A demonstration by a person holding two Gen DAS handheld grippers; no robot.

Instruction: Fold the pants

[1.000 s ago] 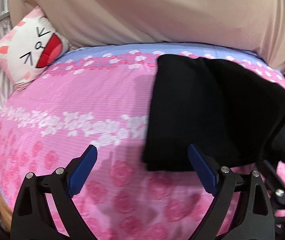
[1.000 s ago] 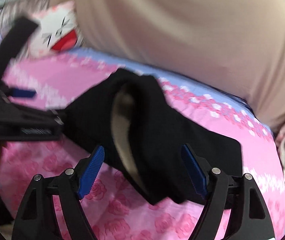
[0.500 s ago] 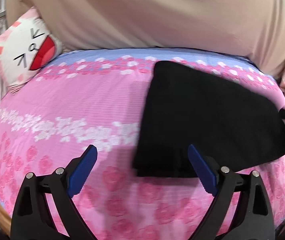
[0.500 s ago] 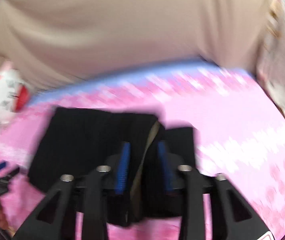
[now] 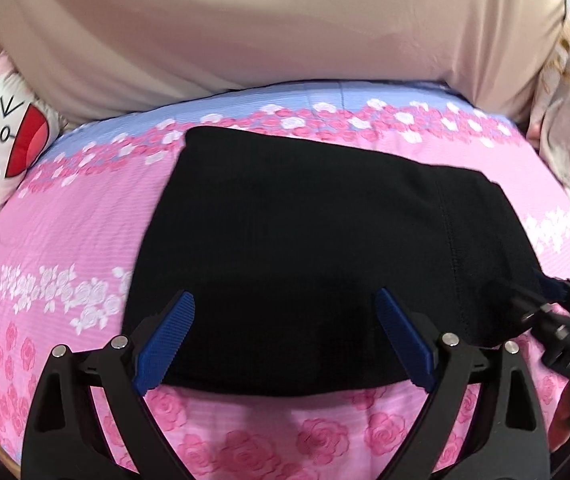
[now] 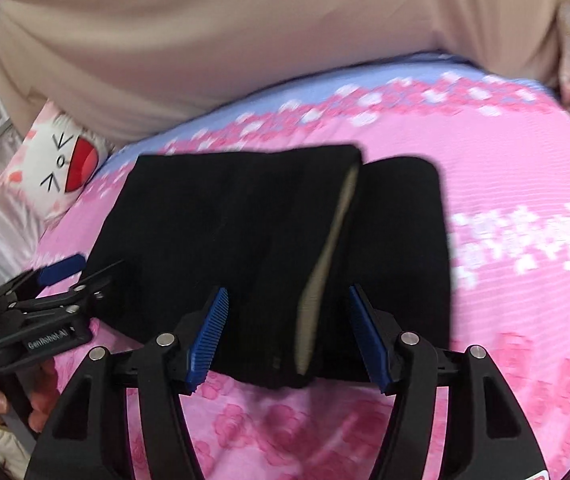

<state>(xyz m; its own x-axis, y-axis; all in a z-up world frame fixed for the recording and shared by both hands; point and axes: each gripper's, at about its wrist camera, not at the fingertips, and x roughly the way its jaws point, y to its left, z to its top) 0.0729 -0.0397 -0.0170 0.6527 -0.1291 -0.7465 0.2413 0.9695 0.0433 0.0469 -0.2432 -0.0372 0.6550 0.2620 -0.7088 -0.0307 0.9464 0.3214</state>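
The black pants (image 5: 305,248) lie folded into a compact stack on the pink floral bed; in the right wrist view (image 6: 269,248) a beige lining shows along the fold. My left gripper (image 5: 285,344) is open and empty, hovering over the stack's near edge. My right gripper (image 6: 289,336) is open, its fingers on either side of the stack's near edge and holding nothing. The left gripper also shows at the left of the right wrist view (image 6: 61,276), and the right gripper at the right of the left wrist view (image 5: 545,300), beside the stack.
A white cat-face pillow (image 5: 1,152) lies at the bed's far left corner, also in the right wrist view (image 6: 57,164). A beige curtain (image 5: 285,24) hangs behind the bed. Pink floral sheet (image 5: 65,208) surrounds the stack.
My right gripper, shut on the pants' edge half a second ago, has opened and let go. The folded stack now lies flat. My left gripper has moved closer over it.
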